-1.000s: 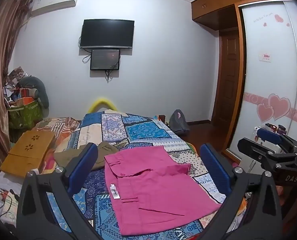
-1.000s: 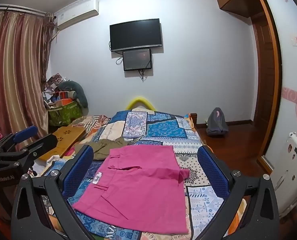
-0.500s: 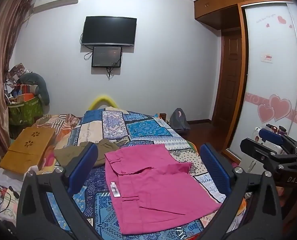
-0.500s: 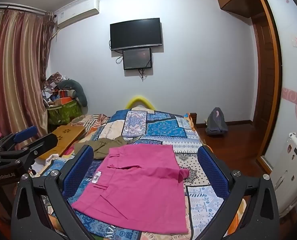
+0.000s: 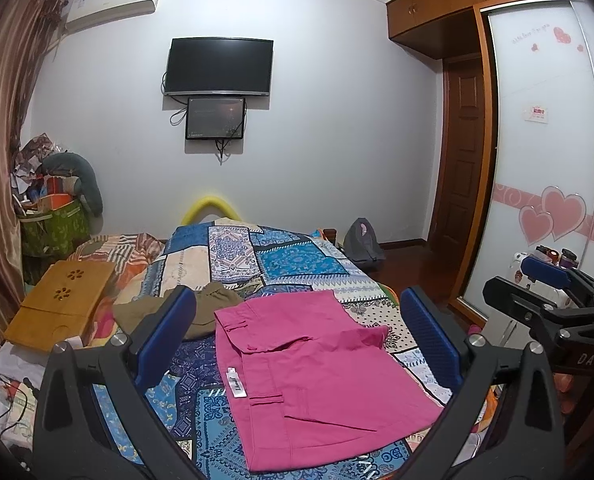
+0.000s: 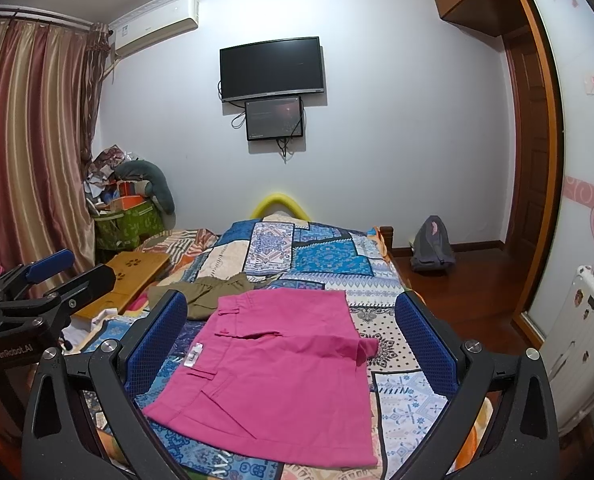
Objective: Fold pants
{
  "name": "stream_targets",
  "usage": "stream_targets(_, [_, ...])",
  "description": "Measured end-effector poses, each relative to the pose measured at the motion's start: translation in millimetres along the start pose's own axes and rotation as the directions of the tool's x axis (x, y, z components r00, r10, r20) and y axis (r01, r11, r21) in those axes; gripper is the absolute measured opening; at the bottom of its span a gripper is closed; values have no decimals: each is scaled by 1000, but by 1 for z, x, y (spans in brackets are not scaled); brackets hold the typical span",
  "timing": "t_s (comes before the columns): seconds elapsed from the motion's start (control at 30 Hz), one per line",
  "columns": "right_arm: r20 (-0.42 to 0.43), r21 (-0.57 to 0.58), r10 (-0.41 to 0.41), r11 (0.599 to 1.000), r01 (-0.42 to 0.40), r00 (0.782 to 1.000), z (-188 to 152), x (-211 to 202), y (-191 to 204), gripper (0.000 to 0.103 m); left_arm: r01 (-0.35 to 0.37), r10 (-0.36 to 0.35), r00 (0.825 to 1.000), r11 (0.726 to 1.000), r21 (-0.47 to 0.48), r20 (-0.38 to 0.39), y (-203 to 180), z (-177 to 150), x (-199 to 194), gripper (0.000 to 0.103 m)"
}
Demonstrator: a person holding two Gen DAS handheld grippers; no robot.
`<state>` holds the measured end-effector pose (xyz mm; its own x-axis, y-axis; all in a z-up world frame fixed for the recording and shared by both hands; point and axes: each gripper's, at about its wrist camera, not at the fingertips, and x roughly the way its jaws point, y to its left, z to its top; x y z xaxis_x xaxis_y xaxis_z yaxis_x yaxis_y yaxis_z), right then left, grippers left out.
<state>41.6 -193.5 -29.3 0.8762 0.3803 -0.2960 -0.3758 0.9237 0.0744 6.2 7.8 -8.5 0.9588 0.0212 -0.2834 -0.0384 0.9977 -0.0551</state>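
Folded pink pants (image 5: pixel 313 376) (image 6: pixel 281 372) lie flat on the patchwork bedspread (image 5: pixel 281 256) (image 6: pixel 317 256), a white label showing at their left edge. My left gripper (image 5: pixel 297 332) hangs open above and in front of the pants, holding nothing. My right gripper (image 6: pixel 293 332) is open too, raised over the same pants with empty blue pads (image 6: pixel 157 336). The right gripper also shows at the right edge of the left wrist view, and the left gripper at the left edge of the right wrist view.
Olive-brown clothing (image 5: pixel 201 312) (image 6: pixel 213 292) lies crumpled behind the pants on the left. A wooden lap tray (image 5: pixel 61 304) (image 6: pixel 125 280) sits on the bed's left side. A grey backpack (image 6: pixel 431 244) stands on the wooden floor to the right, near a wardrobe (image 5: pixel 553 160).
Both views have risen slightly, so the pants sit a little lower in frame. The pants lie unchanged and both grippers stay open.
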Motion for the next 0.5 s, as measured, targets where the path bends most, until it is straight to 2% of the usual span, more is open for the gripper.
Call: stream_targets(0.5, [3,1,3,1000,-3,1000,1,0,0,103,-1,1,1000,1000,-4,7,1,3,-2,103])
